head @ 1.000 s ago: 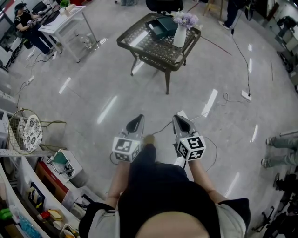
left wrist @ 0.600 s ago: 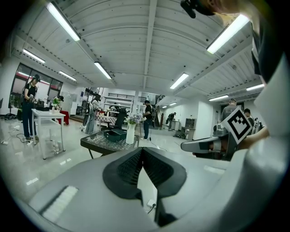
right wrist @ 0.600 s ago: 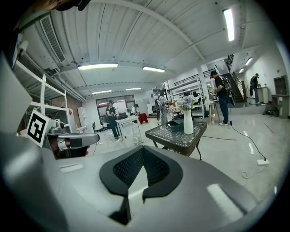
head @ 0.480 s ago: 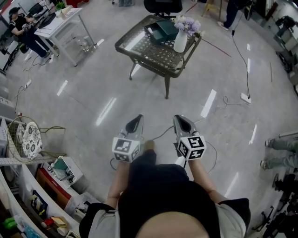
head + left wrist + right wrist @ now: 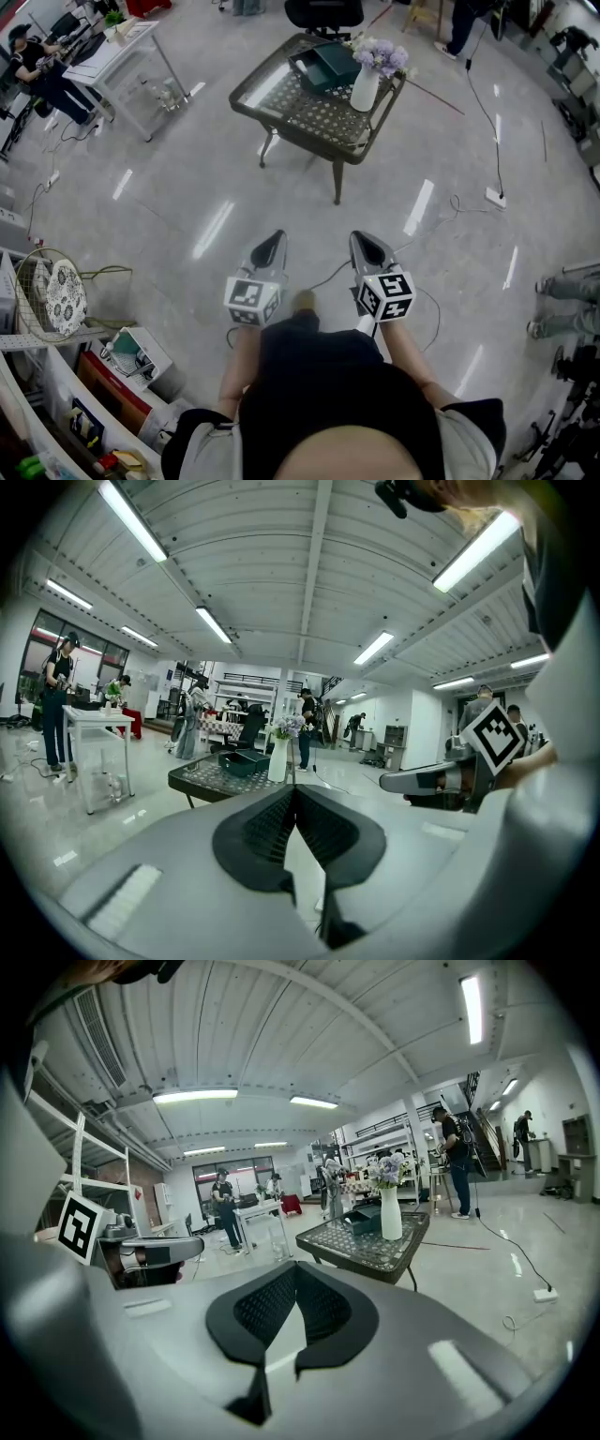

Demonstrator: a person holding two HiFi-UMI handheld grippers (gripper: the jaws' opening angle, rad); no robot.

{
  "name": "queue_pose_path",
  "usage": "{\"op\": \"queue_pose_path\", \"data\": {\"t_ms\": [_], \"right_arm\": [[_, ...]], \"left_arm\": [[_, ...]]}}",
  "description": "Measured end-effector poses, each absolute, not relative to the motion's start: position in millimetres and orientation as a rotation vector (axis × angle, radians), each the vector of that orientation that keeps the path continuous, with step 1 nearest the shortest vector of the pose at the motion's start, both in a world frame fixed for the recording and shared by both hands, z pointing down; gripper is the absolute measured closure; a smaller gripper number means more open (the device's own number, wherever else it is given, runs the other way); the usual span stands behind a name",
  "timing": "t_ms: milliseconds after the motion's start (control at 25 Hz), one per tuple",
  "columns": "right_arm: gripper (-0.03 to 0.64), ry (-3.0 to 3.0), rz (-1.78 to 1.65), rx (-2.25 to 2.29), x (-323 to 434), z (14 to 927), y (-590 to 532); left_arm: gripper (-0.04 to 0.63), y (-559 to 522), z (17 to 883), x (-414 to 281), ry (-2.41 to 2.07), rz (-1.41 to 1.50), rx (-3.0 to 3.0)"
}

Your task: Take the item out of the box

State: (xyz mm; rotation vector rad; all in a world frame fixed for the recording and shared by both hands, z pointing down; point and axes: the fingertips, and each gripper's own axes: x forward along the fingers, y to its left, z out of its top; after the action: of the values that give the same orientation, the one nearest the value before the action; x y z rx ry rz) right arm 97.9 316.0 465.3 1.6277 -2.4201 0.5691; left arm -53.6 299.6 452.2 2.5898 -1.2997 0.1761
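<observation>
Two hand-held grippers [image 5: 277, 235] [image 5: 360, 236] closed, box [image 5: 325, 64] on table [image 5: 309, 111]

The left claw [image 5: 270, 244] and right claw [image 5: 369, 244] are smooth grey shells that taper to a point. Each is lined inside the tip with black pads [image 5: 267, 829] of fine mesh texture, which widen into a rounded black collar just behind the tip. Behind each claw sits a white cube [image 5: 253, 300] with black square markers on its faces; behind the cubes the person wears a black top [image 5: 319, 384] with pale grey short sleeves [image 5: 464, 436], and a tan shoe [image 5: 303, 301] shows between the two claws.
</observation>
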Motion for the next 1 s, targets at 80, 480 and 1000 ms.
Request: {"op": "queue_pose_path", "data": {"t_ms": [80,480,1000], "right_arm": [[0.615,-2.416,0.567,1.638,97,466,311],[0.615,-2.405,0.61,1.7,97,465,285],[0.615,-2.373,0.626,1.736,88,472,283]], "left_arm": [[0.586,293,453,-55,-1.291,0.178,2.598],[0.586,264,450,-53,-1.255,0.165,2.635],[0.586,260,460,-71,-1.238,0.197,2.635]]}}
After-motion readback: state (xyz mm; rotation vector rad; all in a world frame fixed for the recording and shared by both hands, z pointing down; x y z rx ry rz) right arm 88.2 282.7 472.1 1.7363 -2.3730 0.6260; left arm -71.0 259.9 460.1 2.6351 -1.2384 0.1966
